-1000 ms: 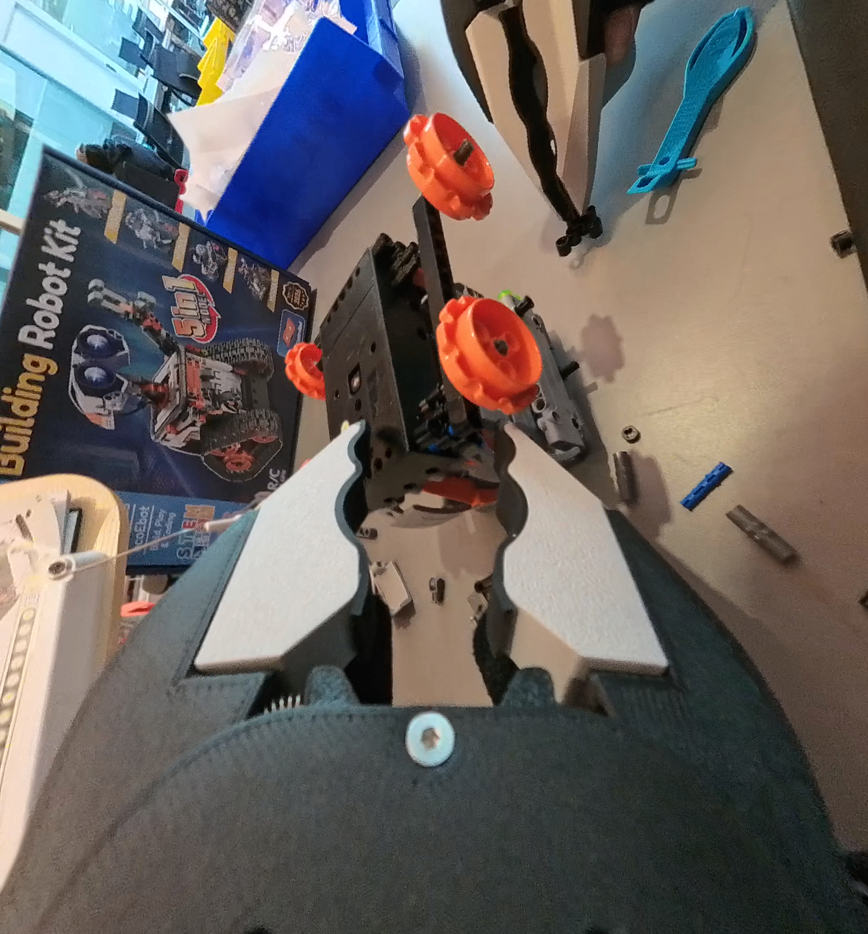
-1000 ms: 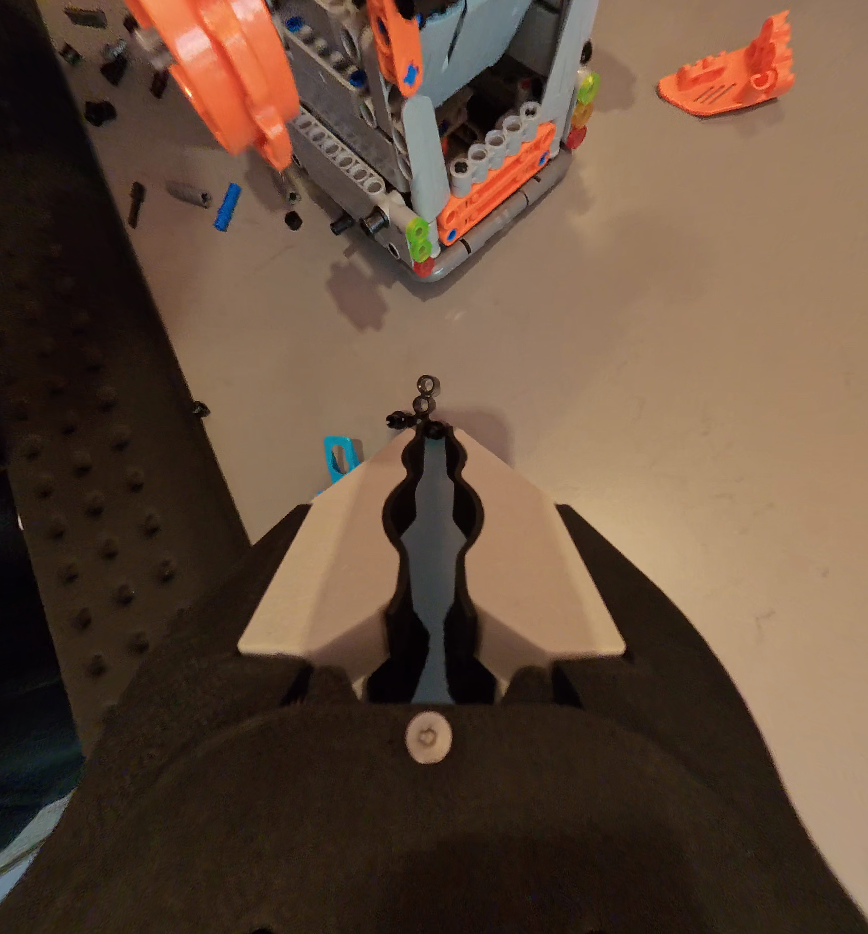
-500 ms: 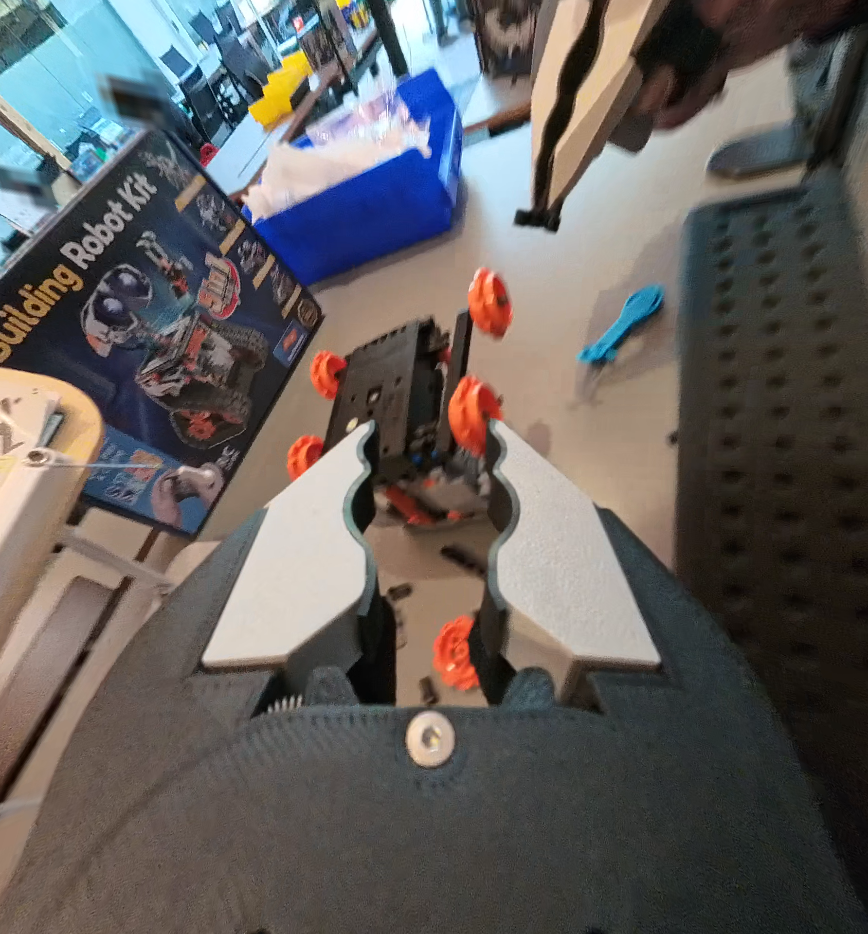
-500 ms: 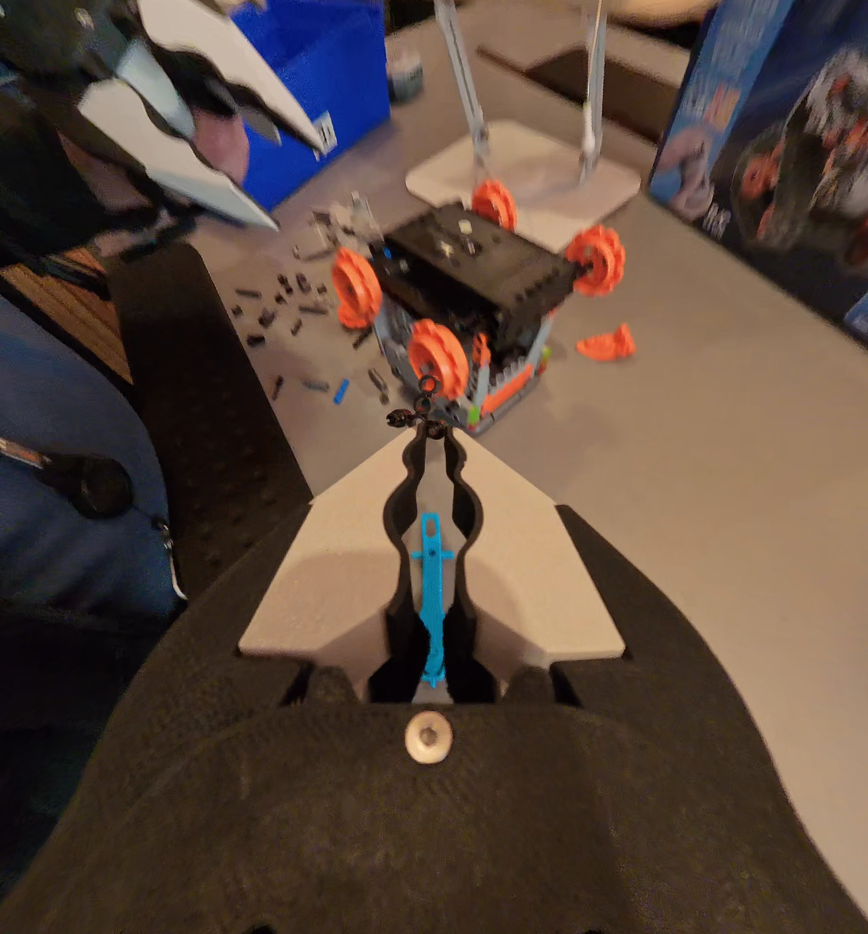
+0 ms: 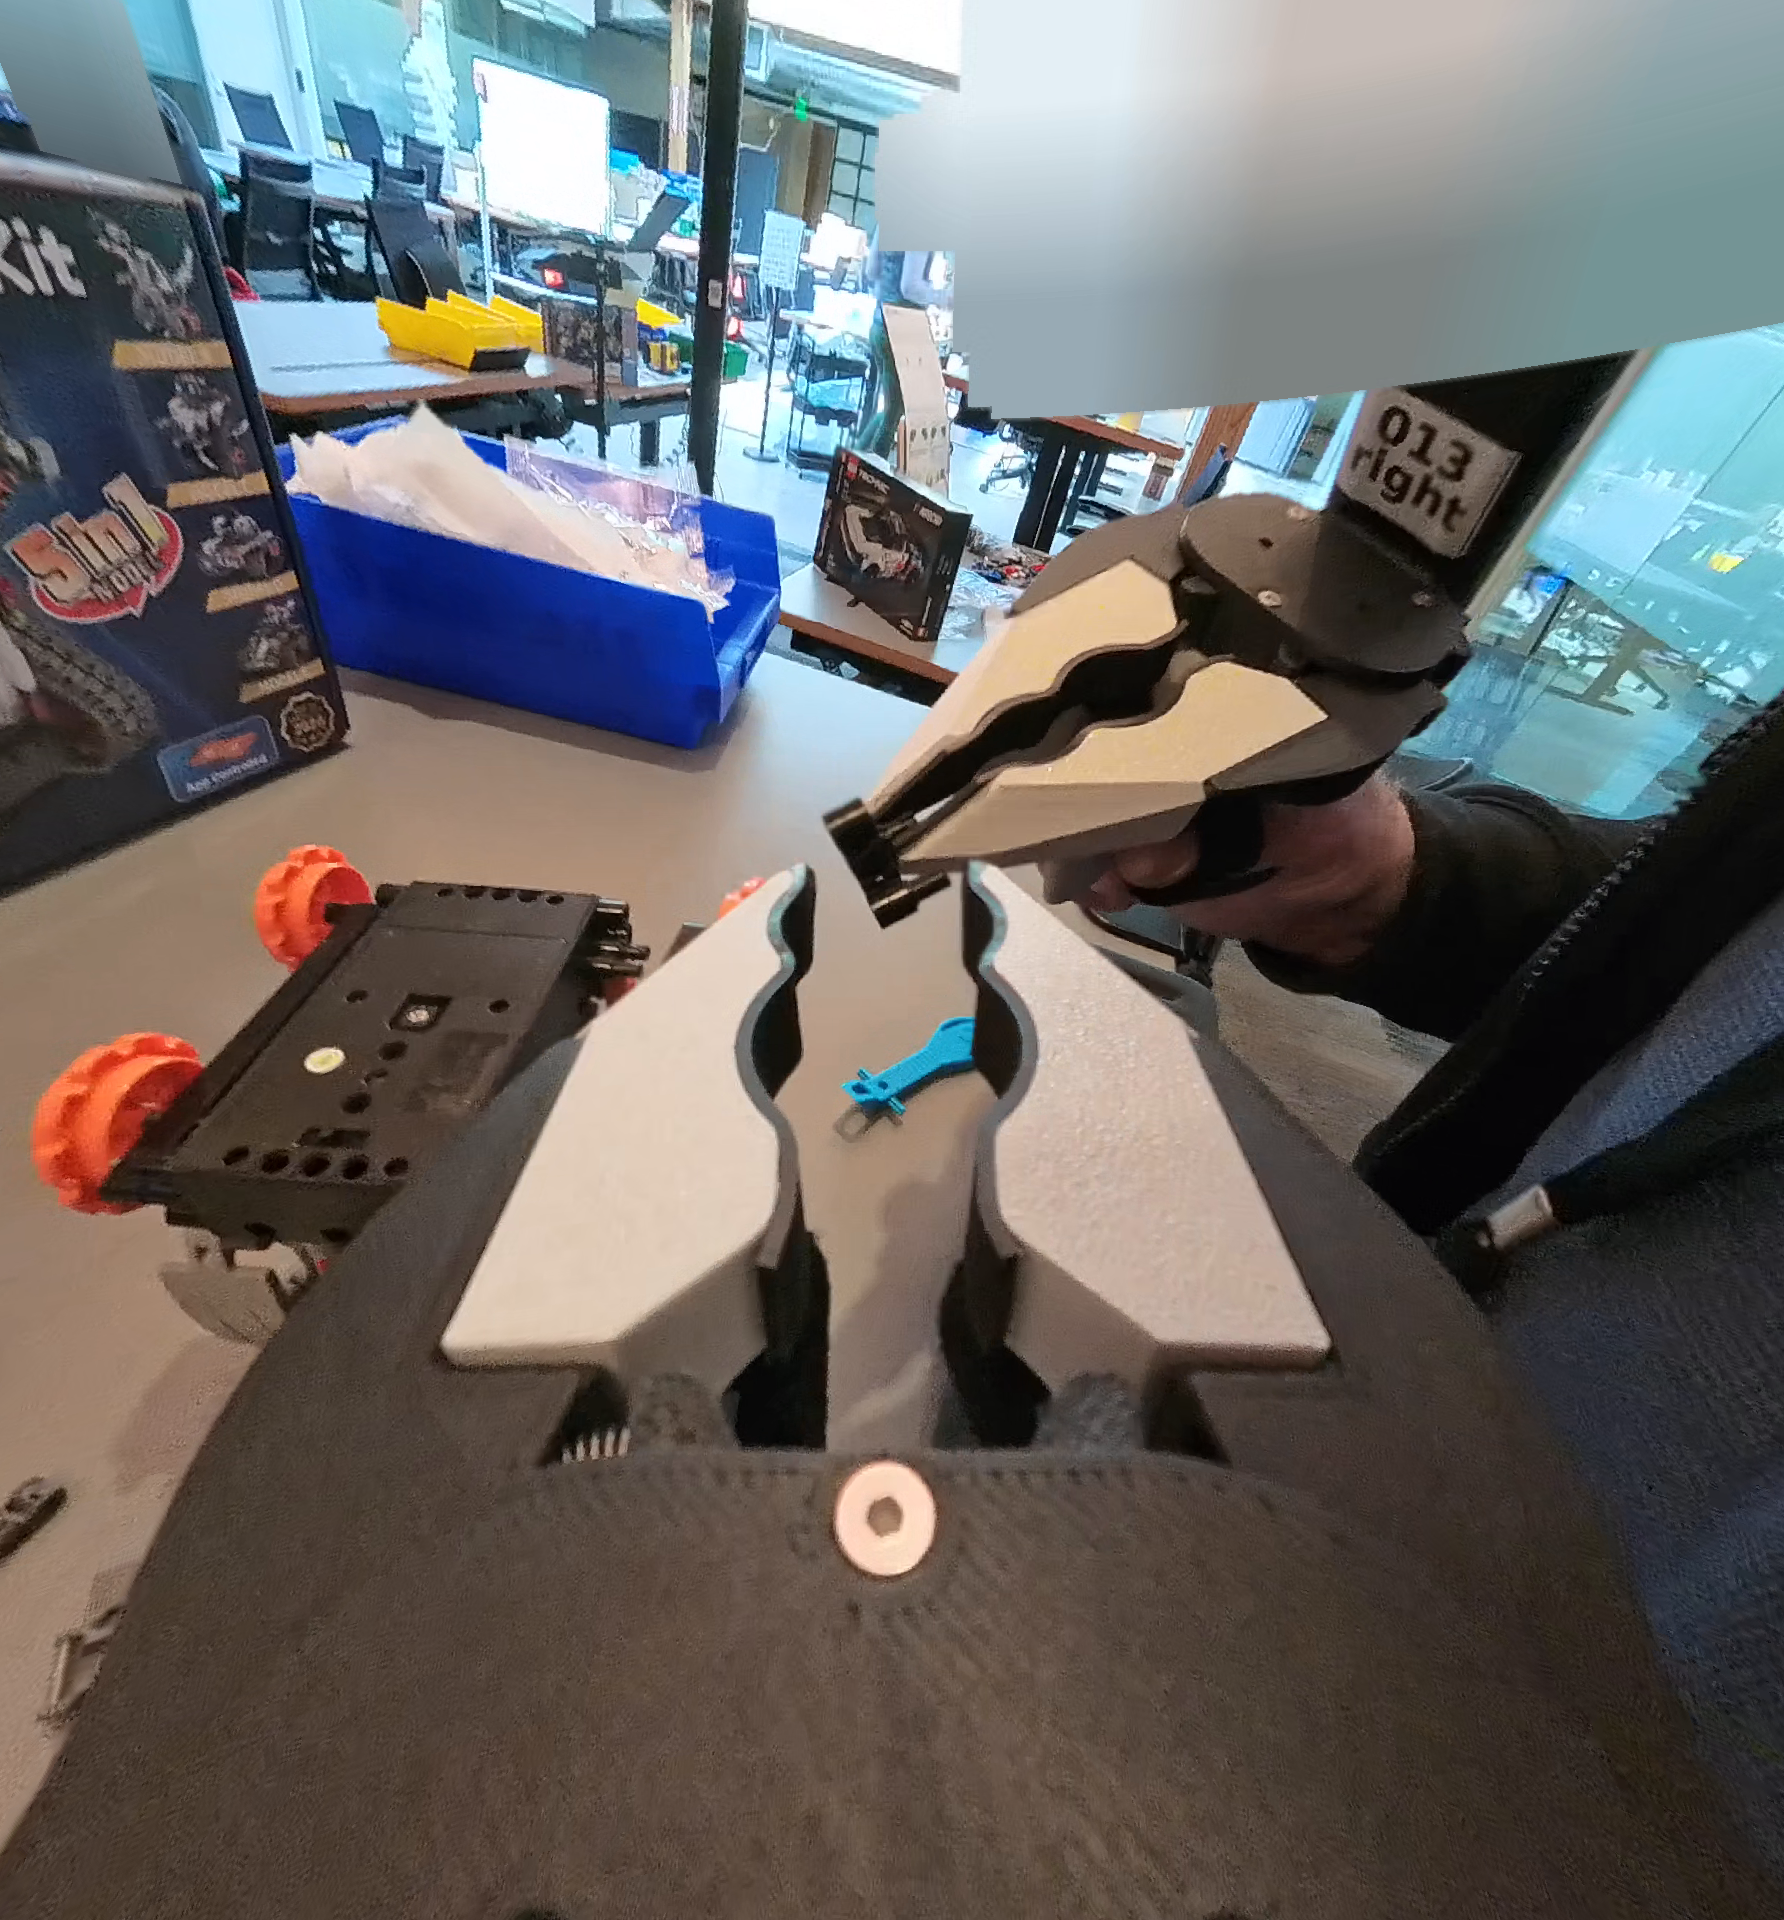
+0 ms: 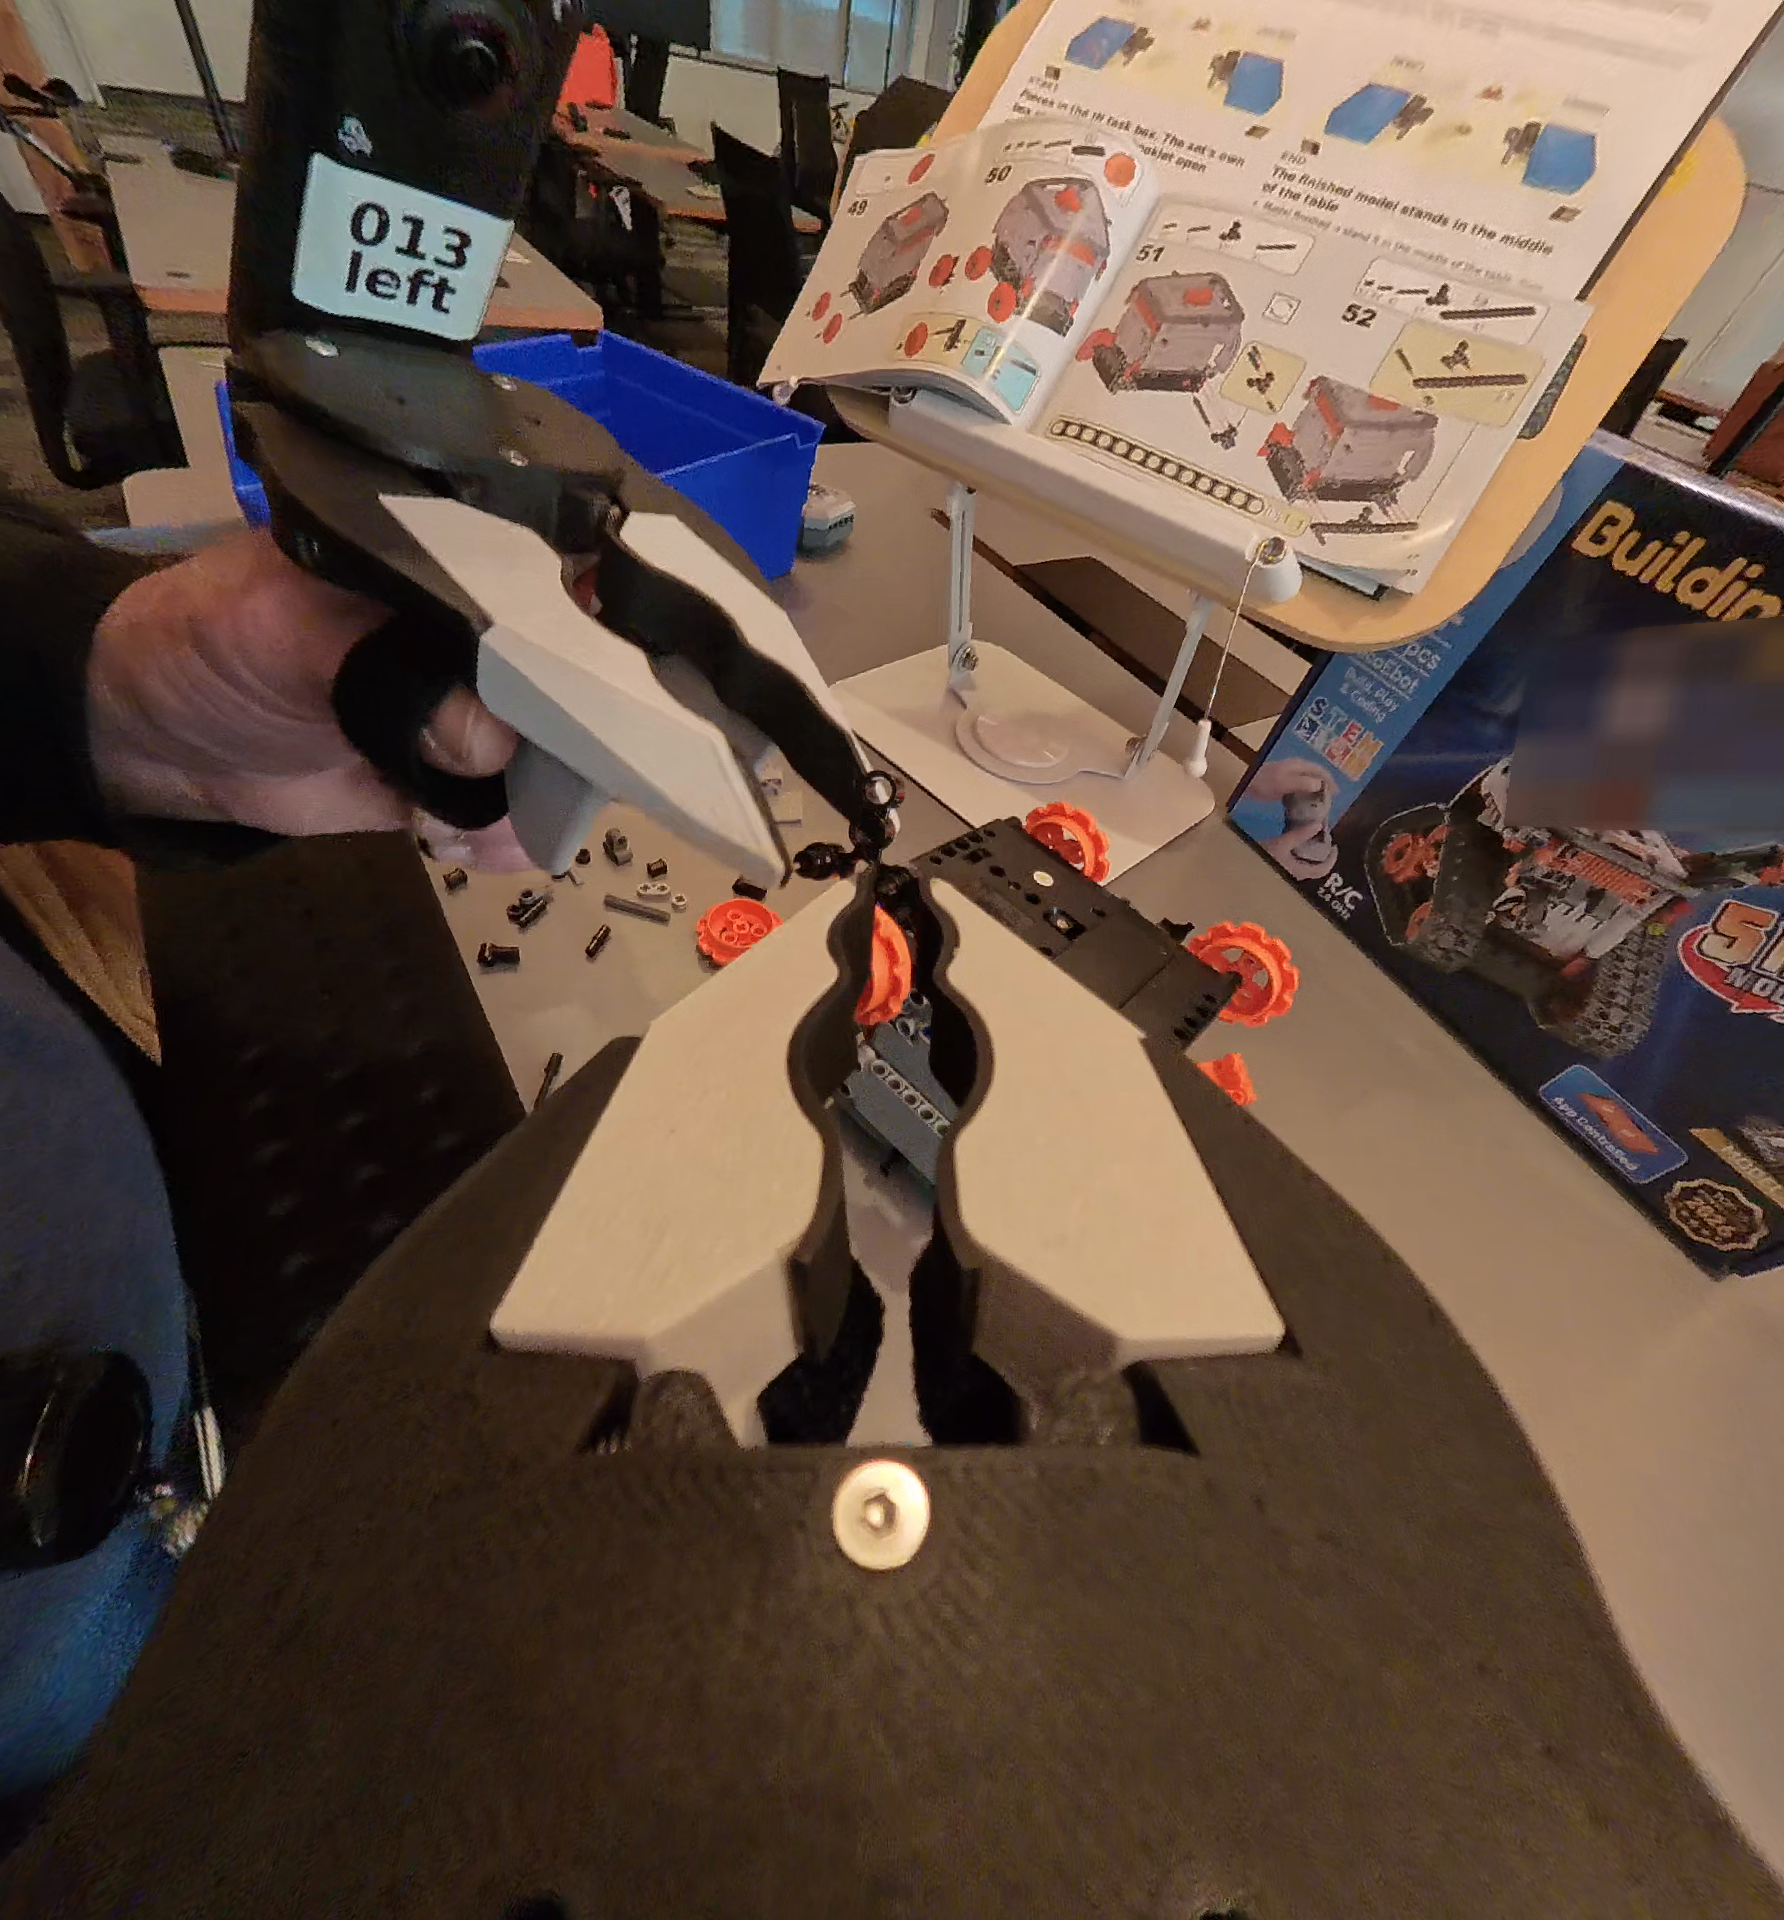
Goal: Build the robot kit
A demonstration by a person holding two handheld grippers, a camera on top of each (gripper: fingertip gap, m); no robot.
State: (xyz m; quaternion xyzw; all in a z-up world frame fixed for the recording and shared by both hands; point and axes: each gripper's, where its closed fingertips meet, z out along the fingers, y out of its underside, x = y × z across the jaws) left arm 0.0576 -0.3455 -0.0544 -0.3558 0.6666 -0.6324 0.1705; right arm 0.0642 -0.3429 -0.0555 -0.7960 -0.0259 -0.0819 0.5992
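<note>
The right gripper (image 6: 886, 883) pinches a small black connector (image 6: 860, 847) at its fingertips, held in the air between the spread, empty fingers of the left gripper (image 5: 888, 883). The wheeled model (image 5: 368, 1049) lies on the table (image 5: 555, 790) left of them, a blue tool (image 5: 909, 1070) beyond.

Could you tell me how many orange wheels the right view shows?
4 wheels: three on the model, rear, right, near; one loose on the table. Others may be hidden.
</note>
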